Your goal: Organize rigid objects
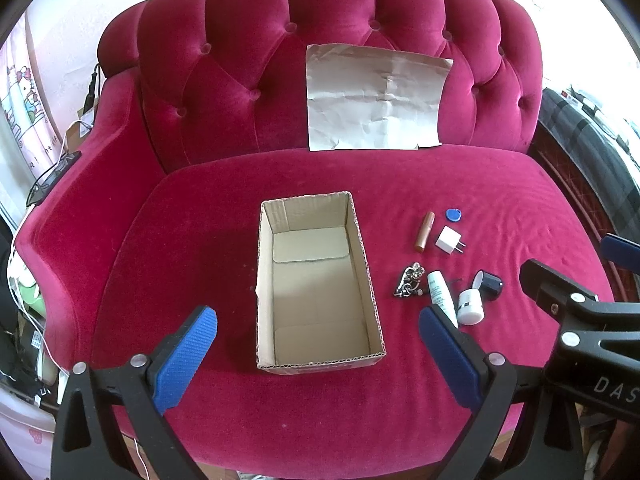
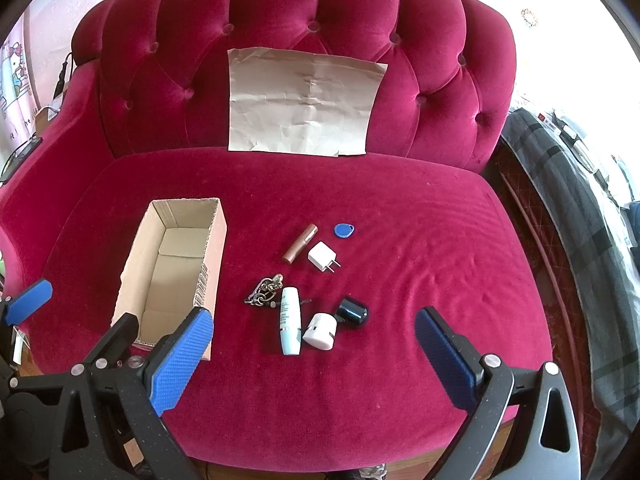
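Note:
An empty open cardboard box (image 1: 316,280) (image 2: 176,268) sits on the red velvet sofa seat (image 1: 500,208) (image 2: 420,240). To its right lie small items: a brown lipstick tube (image 2: 300,249), a blue key fob (image 2: 344,230), a white plug adapter (image 2: 321,257), a metal chain (image 2: 266,291), a white tube (image 2: 289,320), a small white jar (image 2: 321,331) and a dark cap (image 2: 352,310). My left gripper (image 1: 318,344) hangs open over the box's near end. My right gripper (image 2: 314,350) is open just in front of the tube and jar, holding nothing.
A creased sheet of brown paper (image 1: 376,98) (image 2: 304,102) leans on the tufted backrest. Cables and a power strip (image 1: 52,172) lie on the left armrest. A grey plaid blanket (image 2: 580,208) lies right of the sofa.

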A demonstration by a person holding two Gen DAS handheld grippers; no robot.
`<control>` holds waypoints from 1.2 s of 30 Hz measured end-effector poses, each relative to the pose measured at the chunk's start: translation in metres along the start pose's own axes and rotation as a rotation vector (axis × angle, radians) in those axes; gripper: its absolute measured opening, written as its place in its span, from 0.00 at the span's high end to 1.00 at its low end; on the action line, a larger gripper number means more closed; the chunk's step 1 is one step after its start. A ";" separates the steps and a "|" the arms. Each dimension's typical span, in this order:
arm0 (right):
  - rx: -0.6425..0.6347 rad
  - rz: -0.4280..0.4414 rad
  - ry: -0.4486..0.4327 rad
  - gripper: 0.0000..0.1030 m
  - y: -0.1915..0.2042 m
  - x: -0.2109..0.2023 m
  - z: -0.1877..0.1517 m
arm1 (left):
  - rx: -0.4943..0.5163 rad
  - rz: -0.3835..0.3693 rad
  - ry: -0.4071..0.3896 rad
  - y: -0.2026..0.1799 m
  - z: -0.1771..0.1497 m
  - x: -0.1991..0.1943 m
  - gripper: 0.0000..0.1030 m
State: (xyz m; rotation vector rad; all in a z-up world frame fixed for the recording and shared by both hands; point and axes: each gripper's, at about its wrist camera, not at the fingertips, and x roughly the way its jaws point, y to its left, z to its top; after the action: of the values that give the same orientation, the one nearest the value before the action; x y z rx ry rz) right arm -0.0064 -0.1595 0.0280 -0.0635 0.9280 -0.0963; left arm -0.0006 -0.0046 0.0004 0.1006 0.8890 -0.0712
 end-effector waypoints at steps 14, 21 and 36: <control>0.002 -0.003 -0.001 0.00 -0.002 0.000 0.001 | 0.000 0.000 0.001 -0.002 -0.001 0.001 0.00; 0.000 -0.004 0.000 0.00 -0.002 0.001 0.001 | -0.002 -0.002 0.008 -0.001 -0.001 0.002 0.00; -0.007 -0.025 -0.005 0.00 -0.001 0.005 0.001 | -0.017 -0.017 0.018 0.003 0.000 0.008 0.00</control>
State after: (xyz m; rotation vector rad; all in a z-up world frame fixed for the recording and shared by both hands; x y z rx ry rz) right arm -0.0029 -0.1614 0.0249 -0.0818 0.9224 -0.1161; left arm 0.0049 -0.0020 -0.0062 0.0776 0.9081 -0.0784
